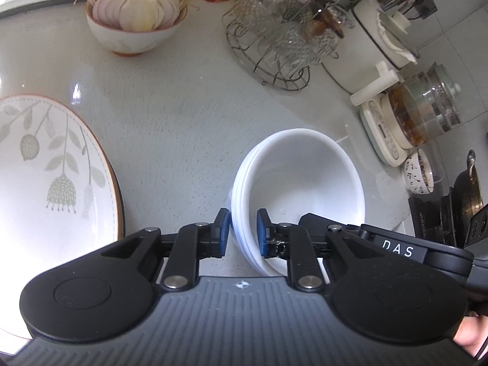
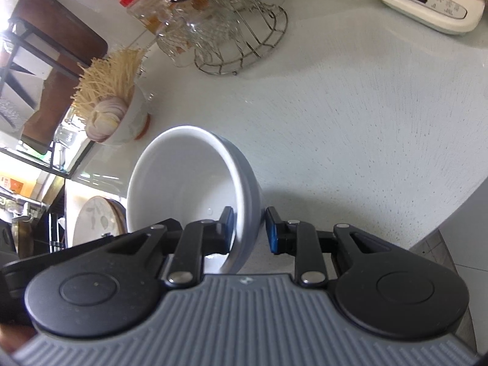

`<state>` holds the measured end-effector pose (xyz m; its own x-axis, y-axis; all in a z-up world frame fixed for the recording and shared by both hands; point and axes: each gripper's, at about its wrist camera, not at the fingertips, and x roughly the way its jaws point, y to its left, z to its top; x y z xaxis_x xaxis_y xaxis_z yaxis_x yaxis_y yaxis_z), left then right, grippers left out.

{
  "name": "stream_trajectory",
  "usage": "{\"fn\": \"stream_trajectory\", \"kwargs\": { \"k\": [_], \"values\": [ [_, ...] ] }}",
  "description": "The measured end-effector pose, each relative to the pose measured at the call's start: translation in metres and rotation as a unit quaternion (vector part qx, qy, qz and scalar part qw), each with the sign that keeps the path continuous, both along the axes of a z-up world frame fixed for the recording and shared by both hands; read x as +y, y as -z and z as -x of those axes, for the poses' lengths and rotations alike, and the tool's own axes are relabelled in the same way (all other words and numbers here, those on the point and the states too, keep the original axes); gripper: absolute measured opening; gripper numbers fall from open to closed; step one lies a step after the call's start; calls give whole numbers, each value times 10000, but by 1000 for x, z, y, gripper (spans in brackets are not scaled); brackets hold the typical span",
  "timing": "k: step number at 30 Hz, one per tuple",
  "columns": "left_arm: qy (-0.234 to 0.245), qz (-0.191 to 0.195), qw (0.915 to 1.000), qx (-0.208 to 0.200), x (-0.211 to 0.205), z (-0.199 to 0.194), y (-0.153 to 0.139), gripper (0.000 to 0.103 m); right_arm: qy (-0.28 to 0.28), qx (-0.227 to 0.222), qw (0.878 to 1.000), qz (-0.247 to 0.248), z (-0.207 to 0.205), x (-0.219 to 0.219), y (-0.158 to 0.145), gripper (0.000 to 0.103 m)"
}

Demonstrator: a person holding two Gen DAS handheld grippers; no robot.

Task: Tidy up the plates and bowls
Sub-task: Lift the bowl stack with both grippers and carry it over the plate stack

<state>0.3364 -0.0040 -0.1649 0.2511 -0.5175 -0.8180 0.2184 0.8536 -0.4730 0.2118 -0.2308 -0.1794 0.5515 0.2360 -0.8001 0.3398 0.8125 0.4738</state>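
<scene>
You are working over a pale speckled counter (image 1: 170, 116) in a crowded kitchen: a wire rack of glasses (image 1: 274, 42) and a kettle (image 1: 427, 113) are standing along the far side, and a bowl of onion and noodles (image 1: 134, 21) is sitting at the far left.

The big leaf-patterned plate (image 1: 52, 167) is lying well to the left of your left gripper (image 1: 242, 231), apart from it and untouched.

The white bowls (image 1: 299, 195) are what matters. In the left view they are looking like a nested stack, several rims showing, though the right view is too foreshortened to count them. They are sitting directly ahead of both tools, tilted so the mouth is opening toward you.

Your left gripper is straddling the near-left rim, one blue pad outside the wall and one inside, jaws apart with a little slack on each side. Your right gripper (image 2: 248, 228) is doing the same at the bowls (image 2: 195, 183) on the right rim, left pad inside, right pad standing clear of the outer wall. Neither is clamping yet. Both are equally near, so closing either pair should catch the rim.
</scene>
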Motion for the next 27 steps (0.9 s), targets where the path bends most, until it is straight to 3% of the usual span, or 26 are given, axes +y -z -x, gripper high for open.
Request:
{"fn": "stream_trajectory", "kwargs": {
  "k": [16, 27],
  "values": [
    [315, 256, 9991, -151, 25, 10, -29, 23, 31, -366, 9986, 380, 12, 23, -34, 26],
    [577, 165, 9975, -362, 50, 6, -41, 23, 19, -575, 9966, 595, 9, 52, -46, 26]
  ]
}}
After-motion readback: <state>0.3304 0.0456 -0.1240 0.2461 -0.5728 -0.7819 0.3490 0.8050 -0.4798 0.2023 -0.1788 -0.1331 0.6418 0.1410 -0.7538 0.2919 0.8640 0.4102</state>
